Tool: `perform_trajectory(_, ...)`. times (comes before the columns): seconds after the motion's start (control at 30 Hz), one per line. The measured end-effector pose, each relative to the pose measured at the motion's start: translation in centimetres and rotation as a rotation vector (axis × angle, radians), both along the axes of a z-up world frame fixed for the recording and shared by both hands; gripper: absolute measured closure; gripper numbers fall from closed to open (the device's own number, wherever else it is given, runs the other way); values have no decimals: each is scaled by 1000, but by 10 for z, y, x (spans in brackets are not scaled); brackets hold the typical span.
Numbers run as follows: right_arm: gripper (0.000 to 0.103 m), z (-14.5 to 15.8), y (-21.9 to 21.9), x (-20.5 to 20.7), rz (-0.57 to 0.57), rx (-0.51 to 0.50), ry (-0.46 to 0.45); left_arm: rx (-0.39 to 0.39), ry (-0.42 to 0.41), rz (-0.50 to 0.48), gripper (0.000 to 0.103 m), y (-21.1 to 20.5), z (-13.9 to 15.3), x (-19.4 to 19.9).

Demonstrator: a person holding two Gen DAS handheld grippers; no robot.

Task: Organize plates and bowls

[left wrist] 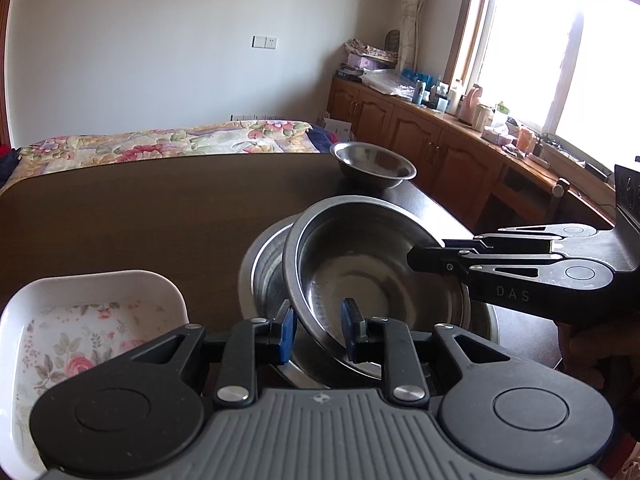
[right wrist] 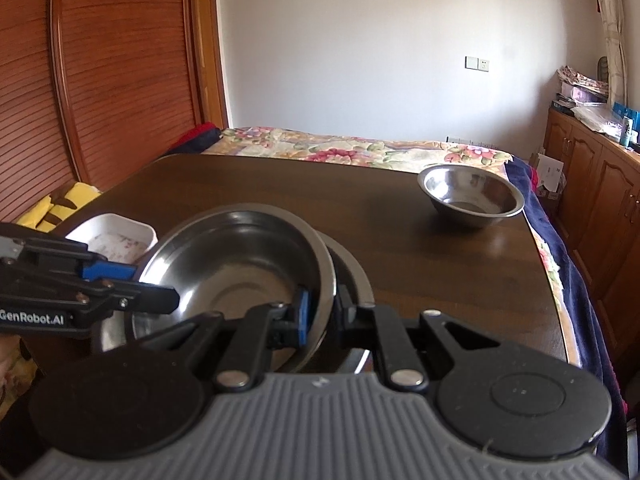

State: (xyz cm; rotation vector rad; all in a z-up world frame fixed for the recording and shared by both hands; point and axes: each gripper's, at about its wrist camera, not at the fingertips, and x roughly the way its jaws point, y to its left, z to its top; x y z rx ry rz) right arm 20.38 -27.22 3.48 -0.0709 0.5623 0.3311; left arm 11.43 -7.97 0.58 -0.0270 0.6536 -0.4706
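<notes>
Steel bowl [left wrist: 372,280] between both claws

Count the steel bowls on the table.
3: a small bowl at the far right corner, a tilted bowl straddled by both claws, and a larger bowl beneath it. More may be nested underneath.

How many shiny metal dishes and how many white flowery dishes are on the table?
Metal dishes: 3, the tilted bowl held by both grippers, the bowl under it, and the far bowl.
White flowery dishes: 1.
Total: 4
</notes>
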Motion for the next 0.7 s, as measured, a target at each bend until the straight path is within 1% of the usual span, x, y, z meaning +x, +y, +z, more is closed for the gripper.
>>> perform_trajectory(0.13,88,-2,0,0,2,7,0,-4,-3,4,73,-1,1,-1)
perform_trajectory(0.43,88,-3,0,1,2,12,-4,-4,-9,6,66,-3,3,0)
perform_trajectory(0.57,88,-3,0,1,3,11,-10,-10,-11,10,65,-4,4,-1)
perform_trajectory(0.7,88,-3,0,0,0,12,-15,-6,-27,16,60,-2,6,-3)
